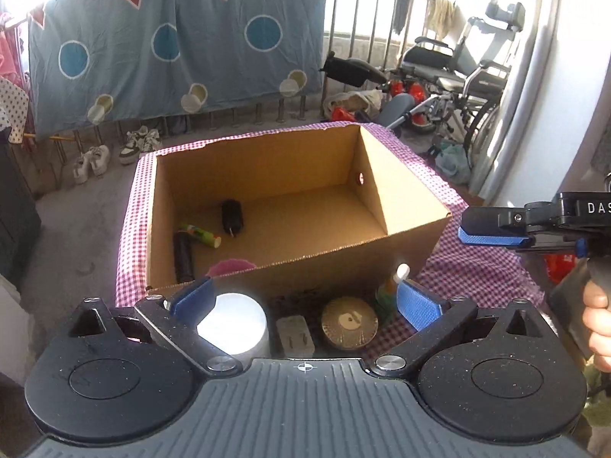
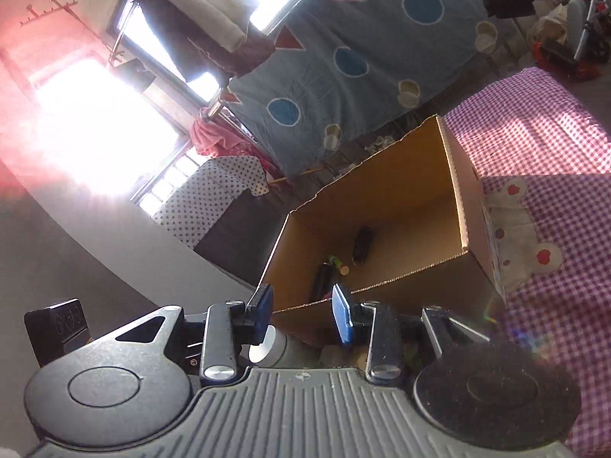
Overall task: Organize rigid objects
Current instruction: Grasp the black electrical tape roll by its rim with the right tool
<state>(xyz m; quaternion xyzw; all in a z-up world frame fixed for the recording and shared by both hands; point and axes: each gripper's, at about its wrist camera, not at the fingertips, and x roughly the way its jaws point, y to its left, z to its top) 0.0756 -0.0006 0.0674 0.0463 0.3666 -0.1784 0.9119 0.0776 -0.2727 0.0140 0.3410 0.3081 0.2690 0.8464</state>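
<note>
An open cardboard box (image 1: pixel 404 191) stands on a table with a pink checked cloth (image 1: pixel 477 271). In it lie a short black cylinder (image 1: pixel 232 215), a green tube (image 1: pixel 200 234), a long black tube (image 1: pixel 182 259) and something pink (image 1: pixel 231 267). In front of the box stand a white cup (image 1: pixel 236 324), a plug adapter (image 1: pixel 294 336), a round gold tin (image 1: pixel 349 322) and a green bottle with a white cap (image 1: pixel 391 286). My left gripper (image 1: pixel 305 301) is open wide above these, holding nothing. My right gripper (image 2: pixel 303 313) is partly open and empty, before the box's near wall (image 2: pixel 420 290).
One of the right gripper's fingers (image 1: pixel 492 236) and a hand (image 1: pixel 597 324) come in from the right of the box. A blue sheet (image 1: pixel 172 45) hangs on a railing behind the table. Shoes (image 1: pixel 114 152) sit on the floor, and a wheelchair (image 1: pixel 458 76) stands at the back right.
</note>
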